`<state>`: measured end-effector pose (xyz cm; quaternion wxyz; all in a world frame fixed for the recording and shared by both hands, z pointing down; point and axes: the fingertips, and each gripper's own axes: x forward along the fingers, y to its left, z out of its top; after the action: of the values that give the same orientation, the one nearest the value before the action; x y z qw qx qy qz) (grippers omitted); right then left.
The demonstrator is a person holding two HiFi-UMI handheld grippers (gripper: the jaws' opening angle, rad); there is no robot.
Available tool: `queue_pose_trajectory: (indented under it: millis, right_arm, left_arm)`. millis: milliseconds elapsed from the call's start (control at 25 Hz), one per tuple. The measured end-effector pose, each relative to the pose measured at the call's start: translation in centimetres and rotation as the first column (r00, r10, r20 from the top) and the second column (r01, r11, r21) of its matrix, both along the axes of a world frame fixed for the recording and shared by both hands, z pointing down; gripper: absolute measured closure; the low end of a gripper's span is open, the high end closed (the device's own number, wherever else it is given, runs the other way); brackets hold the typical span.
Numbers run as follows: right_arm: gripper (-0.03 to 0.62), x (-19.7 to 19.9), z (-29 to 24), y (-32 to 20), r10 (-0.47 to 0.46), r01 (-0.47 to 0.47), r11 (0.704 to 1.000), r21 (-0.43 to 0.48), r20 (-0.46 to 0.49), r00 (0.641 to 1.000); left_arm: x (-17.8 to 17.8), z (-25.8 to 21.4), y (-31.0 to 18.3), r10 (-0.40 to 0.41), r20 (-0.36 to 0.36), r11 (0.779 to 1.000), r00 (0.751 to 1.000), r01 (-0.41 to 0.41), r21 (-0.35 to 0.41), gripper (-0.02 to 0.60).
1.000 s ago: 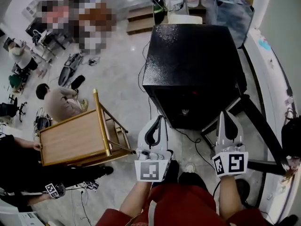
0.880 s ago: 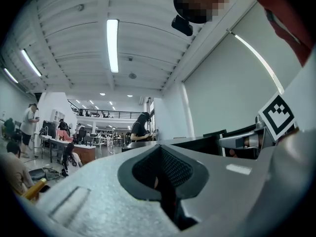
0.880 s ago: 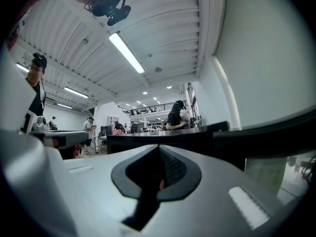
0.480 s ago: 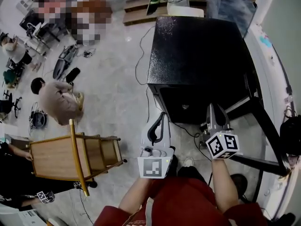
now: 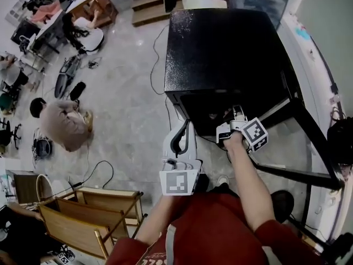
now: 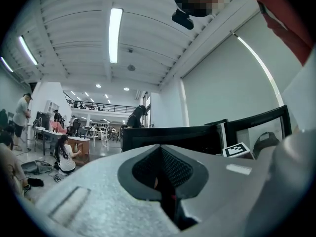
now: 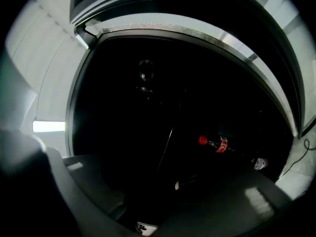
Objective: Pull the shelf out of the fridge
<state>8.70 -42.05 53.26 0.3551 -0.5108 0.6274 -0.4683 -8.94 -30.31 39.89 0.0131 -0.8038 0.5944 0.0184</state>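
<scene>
The black fridge (image 5: 220, 54) stands ahead with its door (image 5: 309, 142) swung open to the right. My right gripper (image 5: 230, 119) is rolled onto its side at the mouth of the fridge. Its jaws have just been opening and hold nothing. In the right gripper view the gripper (image 7: 163, 181) faces the dark interior, where a cola bottle (image 7: 213, 143) with a red cap lies on its side. A thin pale line (image 7: 168, 142) may be the shelf's edge; the shelf itself is lost in the dark. My left gripper (image 5: 183, 131) hangs shut left of the opening, apart from the fridge.
Wooden chairs (image 5: 88, 220) stand on the floor at the lower left. A person (image 5: 60, 126) crouches further left, and a black cable (image 5: 94, 173) trails across the tiles. A second bottle (image 7: 260, 163) lies inside the fridge. A wall runs along the right side.
My right gripper has dropped and gone forward to the fridge opening, rolled onto its side and opened its jaws. The left gripper has shifted only slightly. The wooden furniture sits lower in view.
</scene>
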Motion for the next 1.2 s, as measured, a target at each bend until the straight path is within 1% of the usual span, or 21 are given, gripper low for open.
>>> queue_pose_trajectory:
  millis: [120,240,280,360,520,640,680,880,960,1080,1160,1200]
  right_arm:
    - [0.404,-0.4,0.9,-1.2,0.032,-0.031,0.999,-0.011,0.070,0.997]
    - [0.393,-0.6,1.2,-2.6,0.080,-0.078,0.997,-0.018,0.172,0.982]
    - [0.379,-0.7,1.2,-3.0,0.090,-0.089,0.996,-0.015,0.201,0.975]
    - [0.368,-0.7,1.3,-3.6,0.100,-0.102,0.995,-0.005,0.240,0.966]
    - [0.365,-0.2,1.7,-4.5,0.100,-0.104,0.995,0.003,0.244,0.965]
    - [0.367,-0.3,1.4,-5.3,0.118,-0.124,0.992,0.010,0.250,0.961]
    - [0.367,-0.5,1.4,-5.5,0.131,-0.138,0.990,0.010,0.255,0.958]
    - [0.411,-0.8,1.3,-6.7,0.204,-0.218,0.976,0.014,0.301,0.931]
    - [0.411,-0.7,1.1,-7.2,0.218,-0.235,0.972,0.020,0.308,0.926]
    - [0.410,-0.9,1.1,-7.9,0.239,-0.254,0.967,0.012,0.305,0.922]
    - [0.415,-1.3,1.1,-8.3,0.250,-0.267,0.964,0.008,0.324,0.912]
    - [0.432,-1.5,1.0,-8.6,0.251,-0.270,0.963,0.012,0.330,0.910]
  left_arm:
    - [-0.1,-0.1,-0.4,0.012,0.009,1.000,1.000,-0.012,0.026,0.584]
    - [-0.7,-0.4,-0.9,0.019,0.016,1.000,1.000,-0.020,0.006,0.584]
    - [-0.9,-0.6,-0.9,0.022,0.017,1.000,1.000,-0.022,0.006,0.584]
    - [-1.1,-0.8,-0.8,0.027,0.020,1.000,0.999,-0.027,0.009,0.584]
    - [-0.4,-0.9,-0.5,0.040,0.033,0.998,0.999,-0.041,0.038,0.584]
    - [-0.3,-0.8,-0.5,0.048,0.023,0.998,0.999,-0.049,0.026,0.584]
    - [-0.4,-0.8,-0.5,0.050,0.023,0.999,0.998,-0.051,0.019,0.584]
    - [-0.8,-0.9,-0.8,0.049,0.030,0.999,0.998,-0.049,0.008,0.584]
    - [-1.0,-1.1,-1.0,0.046,0.022,0.999,0.999,-0.046,0.007,0.584]
    - [-0.9,-1.4,-1.3,0.068,0.013,0.997,0.998,-0.068,0.036,0.584]
    - [-1.1,-1.2,-1.4,0.069,0.020,0.997,0.997,-0.070,0.017,0.584]
    - [-1.2,-1.2,-1.4,0.071,0.021,0.997,0.997,-0.072,0.017,0.584]
